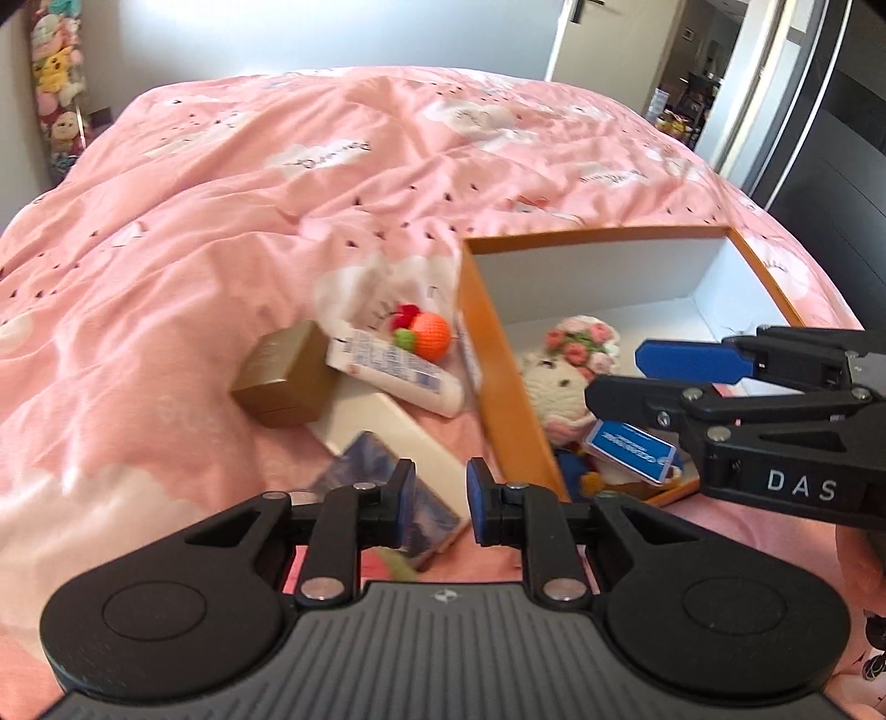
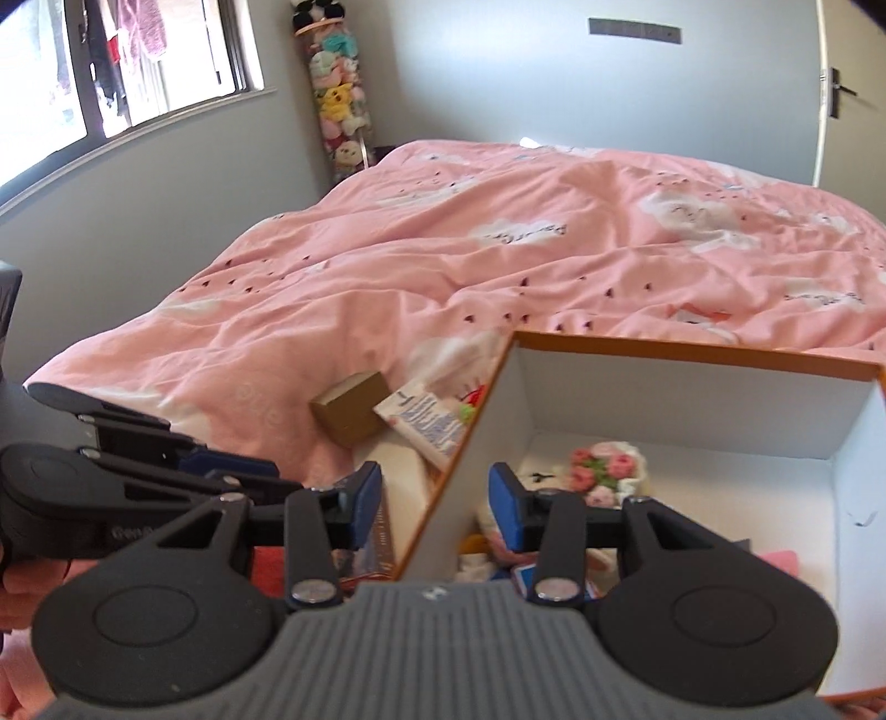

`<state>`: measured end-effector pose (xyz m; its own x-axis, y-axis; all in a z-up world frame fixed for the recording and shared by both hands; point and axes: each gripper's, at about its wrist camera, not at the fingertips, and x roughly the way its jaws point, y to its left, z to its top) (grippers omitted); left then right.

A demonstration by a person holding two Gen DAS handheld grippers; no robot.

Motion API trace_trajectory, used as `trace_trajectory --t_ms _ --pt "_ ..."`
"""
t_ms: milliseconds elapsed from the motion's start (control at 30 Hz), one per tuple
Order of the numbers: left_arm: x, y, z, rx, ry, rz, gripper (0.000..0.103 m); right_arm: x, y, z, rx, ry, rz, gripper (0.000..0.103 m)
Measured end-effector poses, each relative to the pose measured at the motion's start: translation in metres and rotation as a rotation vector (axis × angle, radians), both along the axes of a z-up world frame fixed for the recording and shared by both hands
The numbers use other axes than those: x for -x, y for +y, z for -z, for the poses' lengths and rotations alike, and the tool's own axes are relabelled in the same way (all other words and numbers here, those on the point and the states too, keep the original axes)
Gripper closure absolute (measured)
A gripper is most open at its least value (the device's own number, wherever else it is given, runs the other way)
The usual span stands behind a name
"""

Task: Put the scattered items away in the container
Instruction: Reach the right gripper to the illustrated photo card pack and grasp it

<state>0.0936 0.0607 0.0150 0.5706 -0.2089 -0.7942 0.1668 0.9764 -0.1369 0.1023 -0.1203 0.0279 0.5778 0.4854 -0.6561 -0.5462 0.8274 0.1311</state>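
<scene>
An orange box with a white inside point(image 1: 487, 343) point(image 2: 692, 351) lies open on the pink bed. In it are a crocheted doll with pink flowers point(image 1: 559, 382) point(image 2: 603, 471) and a blue card pack point(image 1: 631, 448). Left of the box lie a gold box point(image 1: 282, 376) point(image 2: 351, 407), a white tube with blue print point(image 1: 398, 371) point(image 2: 432, 426), an orange crochet ball point(image 1: 426, 329), a flat white box point(image 1: 387, 426) and a blue-purple booklet point(image 1: 387, 471). My left gripper point(image 1: 441, 501) point(image 2: 260, 479) hovers over the booklet, narrowly open and empty. My right gripper point(image 2: 437, 504) point(image 1: 637, 376) hangs above the box's near left wall, open and empty.
The pink duvet point(image 1: 277, 194) is rumpled and stretches far back. A clear tube of plush toys point(image 2: 340, 105) point(image 1: 55, 94) stands in the far corner beside a window point(image 2: 111, 72). A door point(image 1: 598, 33) and a dark wardrobe point(image 1: 830, 166) flank the right side.
</scene>
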Motion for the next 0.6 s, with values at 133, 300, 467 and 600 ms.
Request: trace_trajectory --t_ms 133,300,467,600 --pt "-0.002 0.026 -0.002 0.002 0.024 0.01 0.077 -0.006 0.02 0.003 0.032 0.022 -0.054 0.057" --pt "0.0 0.055 0.003 0.007 0.079 0.031 0.074 -0.005 0.044 0.01 0.037 0.055 -0.128 0.057" --pt "0.002 0.07 0.012 -0.026 0.107 0.022 0.073 -0.005 0.068 0.029 0.057 0.104 -0.176 0.064" --pt "0.0 0.078 0.017 -0.032 0.115 0.005 0.072 -0.012 0.088 0.044 0.117 0.14 -0.204 0.066"
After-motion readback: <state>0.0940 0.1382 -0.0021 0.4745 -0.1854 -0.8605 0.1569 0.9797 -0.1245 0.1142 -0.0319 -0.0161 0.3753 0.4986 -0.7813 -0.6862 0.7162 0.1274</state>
